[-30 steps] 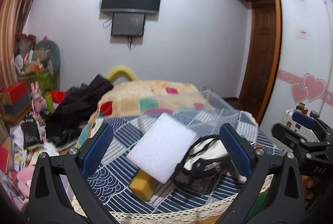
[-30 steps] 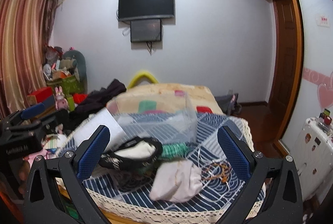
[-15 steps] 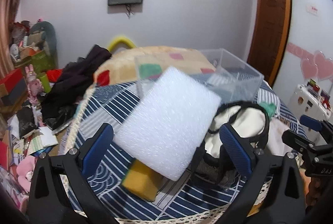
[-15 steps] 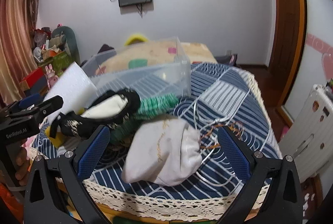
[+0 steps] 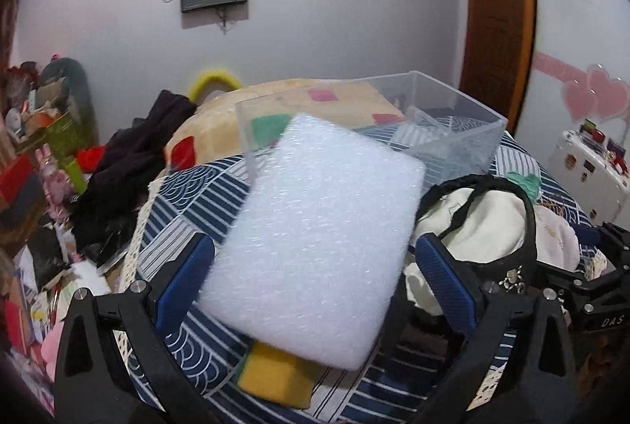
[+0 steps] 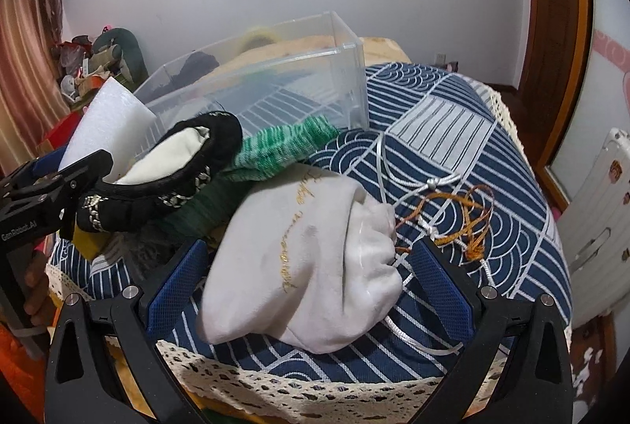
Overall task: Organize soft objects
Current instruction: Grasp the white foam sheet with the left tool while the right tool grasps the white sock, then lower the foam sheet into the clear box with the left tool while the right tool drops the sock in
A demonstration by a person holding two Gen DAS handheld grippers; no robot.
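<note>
A white foam pad (image 5: 315, 239) leans over a yellow sponge (image 5: 275, 380) on the blue patterned tablecloth (image 6: 453, 132). My left gripper (image 5: 315, 282) is open, its blue fingers either side of the pad's lower half. A white drawstring pouch (image 6: 307, 258) lies at the table's near edge. My right gripper (image 6: 311, 278) is open around it. A black-trimmed cream bag (image 6: 169, 164) and a green knit piece (image 6: 275, 148) lie between them. A clear plastic box (image 6: 267, 85) stands behind, empty.
Silver and orange cords (image 6: 445, 203) trail from the pouch. The lace table edge (image 6: 315, 384) is close below. A bed with a patchwork blanket (image 5: 220, 136) and dark clothes (image 5: 130, 164) lies beyond. Clutter fills the floor at left (image 5: 35, 187).
Both grippers have moved forward and down to the table. The foam pad now sits between my left fingers and the white pouch between my right fingers.
</note>
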